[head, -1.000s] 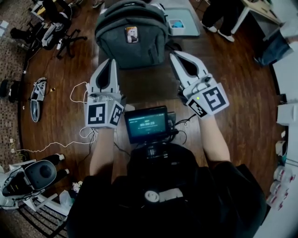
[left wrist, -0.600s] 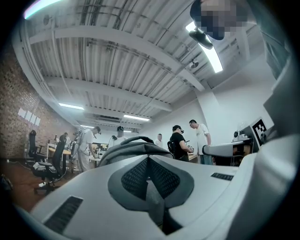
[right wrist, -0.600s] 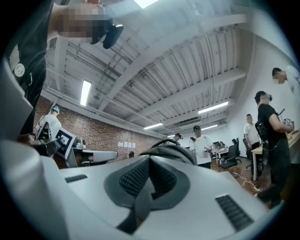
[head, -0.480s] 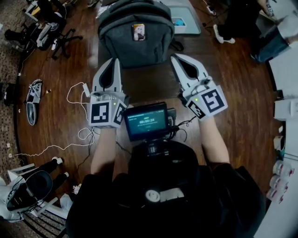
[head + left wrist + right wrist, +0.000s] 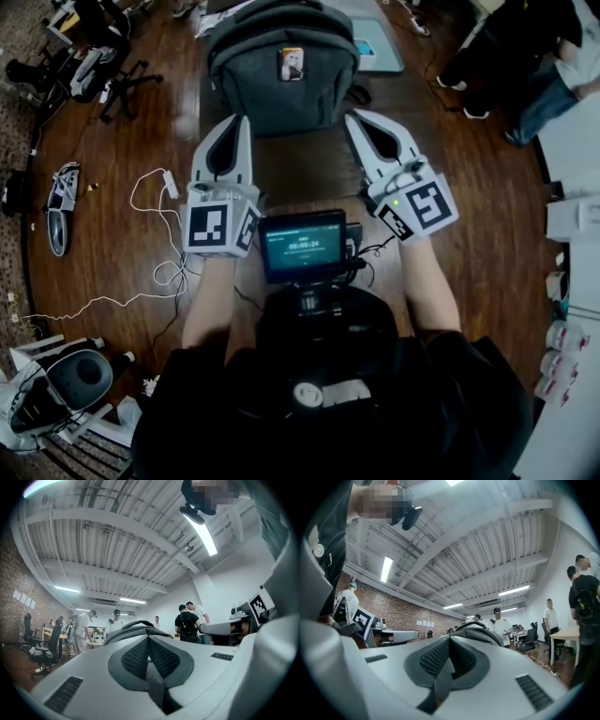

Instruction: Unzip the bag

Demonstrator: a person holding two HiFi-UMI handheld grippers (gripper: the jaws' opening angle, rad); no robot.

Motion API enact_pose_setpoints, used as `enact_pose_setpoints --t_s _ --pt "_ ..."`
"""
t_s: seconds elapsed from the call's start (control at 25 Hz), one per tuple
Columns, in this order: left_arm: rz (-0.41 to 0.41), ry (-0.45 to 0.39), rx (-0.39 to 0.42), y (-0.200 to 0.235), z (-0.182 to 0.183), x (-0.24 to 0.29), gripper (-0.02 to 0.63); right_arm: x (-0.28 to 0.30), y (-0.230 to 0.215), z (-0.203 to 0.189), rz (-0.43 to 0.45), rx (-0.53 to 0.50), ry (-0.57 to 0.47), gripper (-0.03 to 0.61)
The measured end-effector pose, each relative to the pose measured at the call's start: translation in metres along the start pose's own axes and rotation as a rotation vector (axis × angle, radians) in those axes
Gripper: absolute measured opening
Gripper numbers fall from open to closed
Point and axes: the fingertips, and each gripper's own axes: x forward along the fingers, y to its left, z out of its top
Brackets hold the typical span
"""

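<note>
Count: one grey fabric backpack (image 5: 284,94), two white hand-held grippers, one small dark screen (image 5: 302,246) at the person's chest, one pale shallow tray (image 5: 386,52).

The grey fabric backpack stands centred at the far end of the dark wooden desk (image 5: 309,173). One rectangular picture patch (image 5: 292,64) sits on its upward face. Its top handle arches just beyond the jaw tips in both gripper views. I cannot tell from here whether any zip is run open.

Left gripper (image 5: 241,120): jaws pressed together with nothing between them. In the left gripper view the two dark mesh pads (image 5: 136,658) meet along one seam. The tip is near the backpack's near left corner; no contact is seen.

Right gripper (image 5: 351,114): jaws also together and empty, pads (image 5: 433,657) meeting. The tip is near the backpack's near right corner.

The two grippers sit either side of the screen, each with one marker cube.

Containers: the tray lies behind the backpack, to the right. It holds one small blue item (image 5: 364,47), too small to identify.

Wooden floor (image 5: 487,187): one white cable (image 5: 155,192) loops to the left of the desk.

People: a person in dark trousers (image 5: 492,42) and a person in blue jeans (image 5: 553,94) at upper right. At least five figures stand beyond the backpack in the left gripper view.
</note>
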Motion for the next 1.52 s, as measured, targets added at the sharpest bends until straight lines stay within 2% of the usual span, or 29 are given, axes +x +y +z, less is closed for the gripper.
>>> enact_pose_setpoints --t_s 0.12,0.48,1.52 --pt "-0.002 -0.007 0.018 0.0 0.001 -0.001 0.002 -0.001 0.004 0.001 -0.002 -0.005 0.001 0.009" --pt "-0.023 -0.011 0.0 -0.001 0.006 0.0 0.002 -0.001 0.005 0.008 -0.006 -0.008 -0.006 0.009" --pt "-0.024 -0.016 -0.006 0.005 0.006 0.001 0.002 0.005 0.012 -0.01 -0.013 -0.013 0.051 0.008"
